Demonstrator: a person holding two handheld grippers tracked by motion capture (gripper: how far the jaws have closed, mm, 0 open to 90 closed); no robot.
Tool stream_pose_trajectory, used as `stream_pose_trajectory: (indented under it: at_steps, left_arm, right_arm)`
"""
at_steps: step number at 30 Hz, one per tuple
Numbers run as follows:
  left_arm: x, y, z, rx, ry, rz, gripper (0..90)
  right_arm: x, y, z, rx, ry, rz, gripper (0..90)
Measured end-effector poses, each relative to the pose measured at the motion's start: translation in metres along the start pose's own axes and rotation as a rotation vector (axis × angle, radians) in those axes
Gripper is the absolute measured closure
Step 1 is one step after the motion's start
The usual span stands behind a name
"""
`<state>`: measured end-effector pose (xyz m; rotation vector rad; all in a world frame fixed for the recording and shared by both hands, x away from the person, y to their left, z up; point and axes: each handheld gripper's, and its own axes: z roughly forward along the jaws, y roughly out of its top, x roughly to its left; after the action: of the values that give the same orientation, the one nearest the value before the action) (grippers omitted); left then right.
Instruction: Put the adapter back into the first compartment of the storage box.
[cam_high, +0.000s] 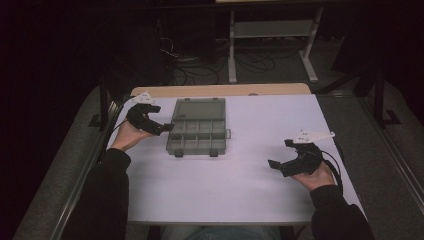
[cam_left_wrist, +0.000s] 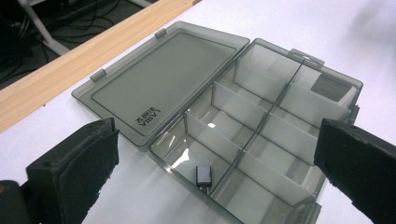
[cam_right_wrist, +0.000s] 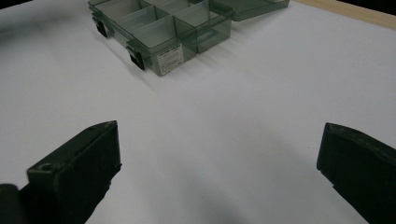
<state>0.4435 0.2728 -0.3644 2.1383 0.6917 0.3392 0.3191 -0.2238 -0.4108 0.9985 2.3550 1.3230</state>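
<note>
A smoke-grey compartment box (cam_high: 197, 131) is laid open on the white worktop (cam_high: 240, 175), its lid (cam_left_wrist: 163, 84) folded flat toward the far wooden edge (cam_high: 220, 90). The left claw (cam_high: 161, 128) is held just beside the box's left side, its jaws spread wide with nothing gripped between them. In the left gripper view a small dark part (cam_left_wrist: 204, 176) is seen lying in the nearest compartment, between and just ahead of the two jaws; what it is cannot be made out. The right claw (cam_high: 278, 166) is kept well apart from the box, toward the right side of the worktop, likewise spread wide and empty, with bare worktop beneath it.

In the right gripper view the box (cam_right_wrist: 163, 32) is cut off by the top edge, and a white label (cam_right_wrist: 170, 58) on its near wall is too small to be read. The raised lettering on the lid is hard to decipher. Beyond the worktop, the floor and a metal frame (cam_high: 270, 45) are lost in darkness. Nothing is placed between either claw and the box.
</note>
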Motion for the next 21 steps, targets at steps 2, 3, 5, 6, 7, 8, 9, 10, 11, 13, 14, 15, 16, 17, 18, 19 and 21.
stream_pose_trajectory:
  at_steps: [2, 3, 5, 6, 7, 8, 9, 10, 11, 13, 14, 15, 16, 17, 18, 19, 21]
  left_arm:
    - [-0.001, 0.0, -0.004, -0.005, 0.007, -0.001, 0.0]
    - [-0.002, 0.0, -0.005, -0.005, 0.009, 0.0, 0.0]
    - [-0.003, 0.001, -0.01, -0.006, 0.011, -0.001, 0.0]
    - [-0.004, 0.001, -0.011, -0.01, 0.013, -0.003, 0.0]
    - [-0.004, 0.0, -0.014, -0.019, 0.014, -0.006, 0.0]
    - [-0.005, 0.0, -0.017, -0.022, 0.015, -0.012, 0.0]
    - [-0.005, 0.0, -0.019, -0.02, 0.018, -0.005, 0.0]
    - [-0.006, 0.0, -0.021, -0.019, 0.022, -0.003, 0.0]
    - [-0.006, 0.0, -0.024, -0.023, 0.024, -0.005, 0.0]
    - [-0.006, -0.001, -0.029, -0.029, 0.032, -0.005, 0.0]
    - [-0.006, -0.001, -0.032, -0.035, 0.034, -0.008, 0.0]
    - [-0.006, -0.002, -0.035, -0.039, 0.036, -0.011, 0.0]
    - [-0.007, -0.002, -0.037, -0.039, 0.037, -0.009, 0.0]
    - [-0.007, -0.003, -0.04, -0.043, 0.039, -0.009, 0.0]
    - [-0.007, -0.004, -0.041, -0.046, 0.041, -0.009, 0.0]
    - [-0.008, -0.005, -0.043, -0.046, 0.043, -0.008, 0.0]
    - [-0.008, -0.007, -0.046, -0.042, 0.053, -0.003, 0.0]
  right_arm:
    - [0.0, 0.0, 0.0, -0.001, 0.001, 0.0, 0.0]
    - [0.0, 0.0, 0.0, -0.002, 0.002, 0.0, 0.0]
    - [0.0, 0.0, 0.0, -0.003, 0.004, 0.002, 0.0]
    - [0.0, 0.0, 0.0, -0.003, 0.004, 0.002, 0.0]
    - [0.0, 0.0, -0.001, -0.003, 0.004, 0.004, 0.0]
    - [0.0, 0.0, -0.001, -0.004, 0.004, 0.004, 0.0]
    - [-0.001, 0.0, -0.001, -0.005, 0.004, 0.005, 0.0]
    - [-0.001, 0.0, -0.001, -0.005, 0.005, 0.005, 0.0]
    - [-0.001, 0.0, -0.001, -0.006, 0.006, 0.007, 0.0]
    - [-0.001, 0.0, -0.001, -0.006, 0.007, 0.01, 0.0]
    - [-0.001, 0.0, -0.001, -0.006, 0.007, 0.01, 0.0]
    - [-0.001, 0.0, -0.001, -0.007, 0.007, 0.012, 0.0]
    - [-0.001, 0.0, -0.001, -0.007, 0.007, 0.014, 0.0]
    - [-0.001, 0.0, -0.001, -0.007, 0.007, 0.016, 0.0]
    - [-0.001, -0.001, -0.001, -0.007, 0.007, 0.016, 0.0]
    - [-0.001, -0.001, -0.001, -0.008, 0.006, 0.017, 0.0]
    - [-0.001, -0.001, -0.002, -0.011, 0.004, 0.019, 0.0]
